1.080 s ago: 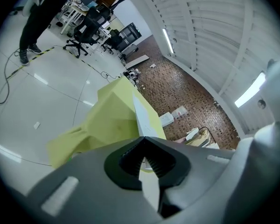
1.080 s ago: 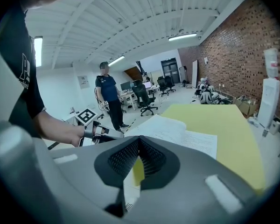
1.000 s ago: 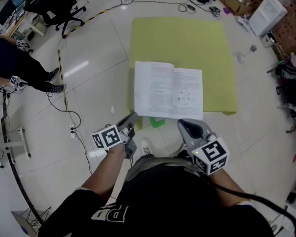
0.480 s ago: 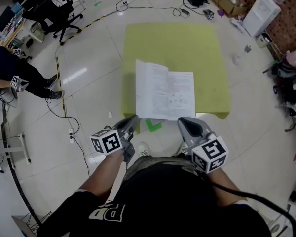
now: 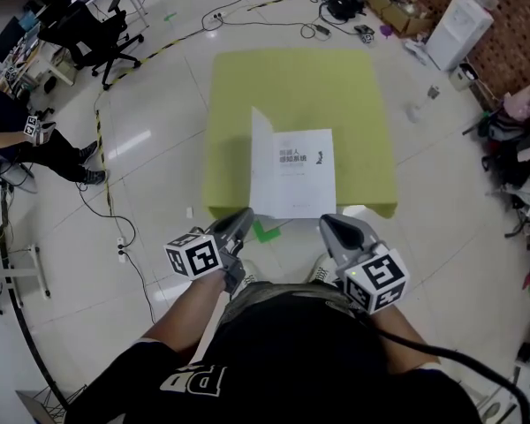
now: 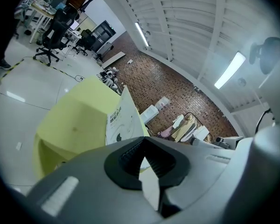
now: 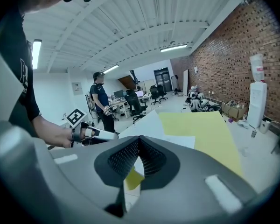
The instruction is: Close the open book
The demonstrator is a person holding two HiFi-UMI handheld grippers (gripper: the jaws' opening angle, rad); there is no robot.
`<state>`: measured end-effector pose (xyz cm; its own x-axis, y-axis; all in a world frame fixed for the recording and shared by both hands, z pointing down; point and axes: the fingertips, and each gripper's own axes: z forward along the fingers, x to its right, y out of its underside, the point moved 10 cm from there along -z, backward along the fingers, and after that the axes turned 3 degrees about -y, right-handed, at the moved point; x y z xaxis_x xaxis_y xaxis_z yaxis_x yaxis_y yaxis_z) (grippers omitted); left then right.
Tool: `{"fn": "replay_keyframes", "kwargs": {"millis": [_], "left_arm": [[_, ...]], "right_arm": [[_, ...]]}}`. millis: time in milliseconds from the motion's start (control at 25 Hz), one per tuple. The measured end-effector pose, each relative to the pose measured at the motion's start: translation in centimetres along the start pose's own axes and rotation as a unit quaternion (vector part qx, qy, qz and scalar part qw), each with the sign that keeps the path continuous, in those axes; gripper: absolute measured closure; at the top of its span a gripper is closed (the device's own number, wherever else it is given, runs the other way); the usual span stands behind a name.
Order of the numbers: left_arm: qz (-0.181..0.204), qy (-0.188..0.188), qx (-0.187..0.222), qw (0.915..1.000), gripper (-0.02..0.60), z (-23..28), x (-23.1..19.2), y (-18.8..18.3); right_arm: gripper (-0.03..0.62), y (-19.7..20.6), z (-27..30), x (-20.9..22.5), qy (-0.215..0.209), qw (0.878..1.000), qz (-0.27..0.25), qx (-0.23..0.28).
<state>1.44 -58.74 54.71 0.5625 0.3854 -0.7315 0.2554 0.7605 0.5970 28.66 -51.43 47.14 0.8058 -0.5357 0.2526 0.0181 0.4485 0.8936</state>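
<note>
Here's the book, dead centre of the frame, lying on the near edge of the yellow-green counter. Its front cover faces up with dark print showing, and one leaf along its left side stands tilted up. The left tongs hover at lower left, tips pinched together on nothing. The right tongs sit at lower right, also pinched tight and empty. Both hang just short of the counter, clear of the book.

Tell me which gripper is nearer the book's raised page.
Left. The left gripper sits at the raised page's near corner; the right gripper is by the book's opposite near corner.
</note>
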Motion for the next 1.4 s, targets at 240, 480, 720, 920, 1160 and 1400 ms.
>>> {"fn": "replay_keyframes", "kwargs": {"millis": [240, 480, 720, 920, 1160, 1400], "left_arm": [[0.001, 0.015, -0.003, 0.9999, 0.572, 1.9, 1.6, 0.7], [0.114, 0.001, -0.036, 0.9928, 0.572, 4.6, 4.1, 1.6], [0.183, -0.001, -0.071, 0.9805, 0.572, 8.0, 6.1, 3.1], [0.270, -0.021, -0.099, 0.9574, 0.571, 10.4, 7.5, 4.5], [0.338, -0.042, -0.121, 0.9323, 0.567, 13.1, 8.7, 6.3], [0.362, -0.049, -0.147, 0.9191, 0.560, 15.7, 9.0, 8.6]], "right_arm": [[0.586, 0.1, -1.8, 1.1, 0.010, 1.000, -0.003, -0.001], [0.586, 0.7, -3.6, 2.3, 0.020, 1.000, -0.006, -0.006], [0.586, 1.4, -5.1, 3.2, 0.028, 1.000, -0.005, -0.012], [0.586, 2.2, -6.4, 4.3, 0.034, 0.999, 0.001, -0.021], [0.586, 3.4, -7.1, 5.6, 0.037, 0.999, 0.017, -0.027], [0.586, 4.2, -7.8, 6.6, 0.036, 0.998, 0.028, -0.037]]}}
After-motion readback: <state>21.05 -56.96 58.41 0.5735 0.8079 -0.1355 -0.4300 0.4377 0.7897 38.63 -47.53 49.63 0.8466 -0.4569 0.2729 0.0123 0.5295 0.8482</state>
